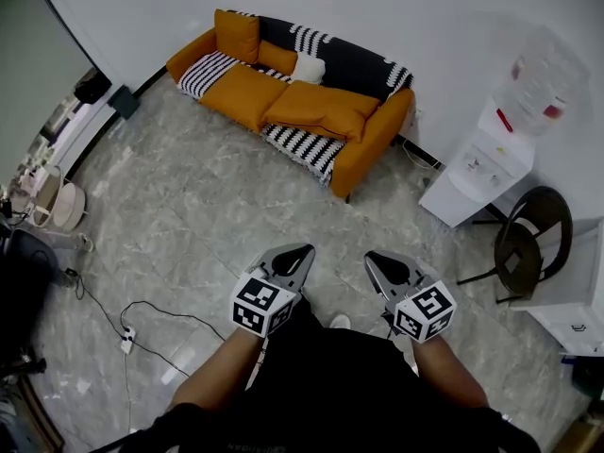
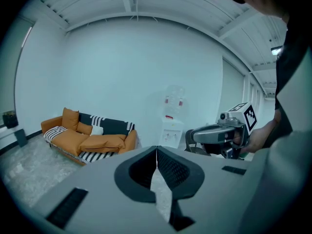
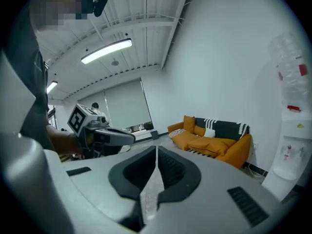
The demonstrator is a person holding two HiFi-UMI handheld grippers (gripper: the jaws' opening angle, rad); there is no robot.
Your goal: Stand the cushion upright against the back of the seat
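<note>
Our left hand-held gripper [image 1: 302,251] and right hand-held gripper [image 1: 374,259] closed, empty. We judge orange fabric cushion [image 1: 276,57], upper frame, soft, light; pinch top edge.

Sofa [image 1: 351,147]: orange cloth upholstery, matt. Orange cushion [image 1: 238,34] at its left end: same matt cloth. Striped throw [image 1: 351,60]: black-and-white woven cloth. Floor [image 1: 189,225]: grey marble-look tile, smooth, slight gloss. Left gripper [image 1: 301,250] and right gripper [image 1: 372,256]: matt grey plastic shells, black ribbed pads [image 2: 171,169]. Water dispenser [image 1: 481,163]: smooth white plastic.
</note>
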